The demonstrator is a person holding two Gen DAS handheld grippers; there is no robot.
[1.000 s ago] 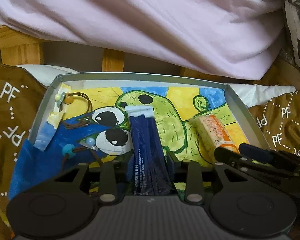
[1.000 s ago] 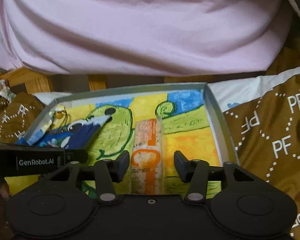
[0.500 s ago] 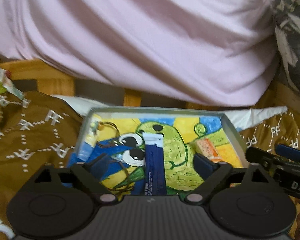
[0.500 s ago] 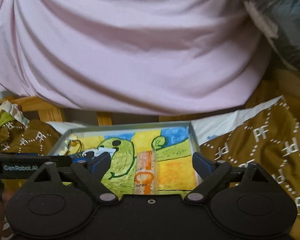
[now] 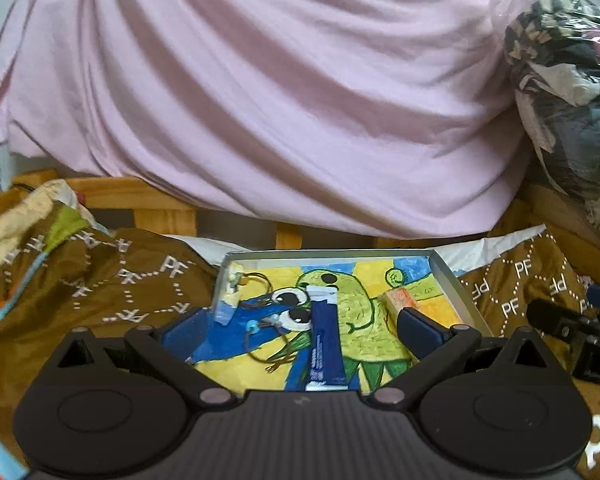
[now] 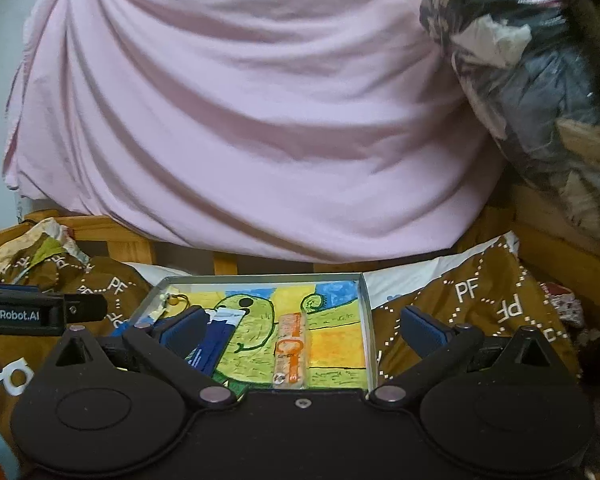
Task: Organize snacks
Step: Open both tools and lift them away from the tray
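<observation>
A shallow grey tray (image 5: 446,276) (image 6: 367,312) with a green cartoon drawing on its floor lies on brown cloth. A dark blue snack stick (image 5: 326,340) (image 6: 214,340) lies lengthwise near the tray's middle. An orange-and-white snack stick (image 6: 291,350) (image 5: 400,300) lies to its right. My left gripper (image 5: 300,332) hovers open above the tray's near edge, holding nothing. My right gripper (image 6: 300,330) is open too, pulled back over the tray with nothing between its fingers.
A beaded brown cord (image 5: 260,312) and a paper strip (image 5: 230,296) lie in the tray's left part. Brown patterned cloth (image 5: 112,292) surrounds the tray. A pink sheet (image 5: 260,100) hangs behind, over a wooden frame (image 5: 164,216). A plastic bag of clothes (image 6: 540,92) is at the right.
Both grippers opened wide, let go of their snack sticks in the tray, and drew back and upward. The tray now looks smaller and farther away.
</observation>
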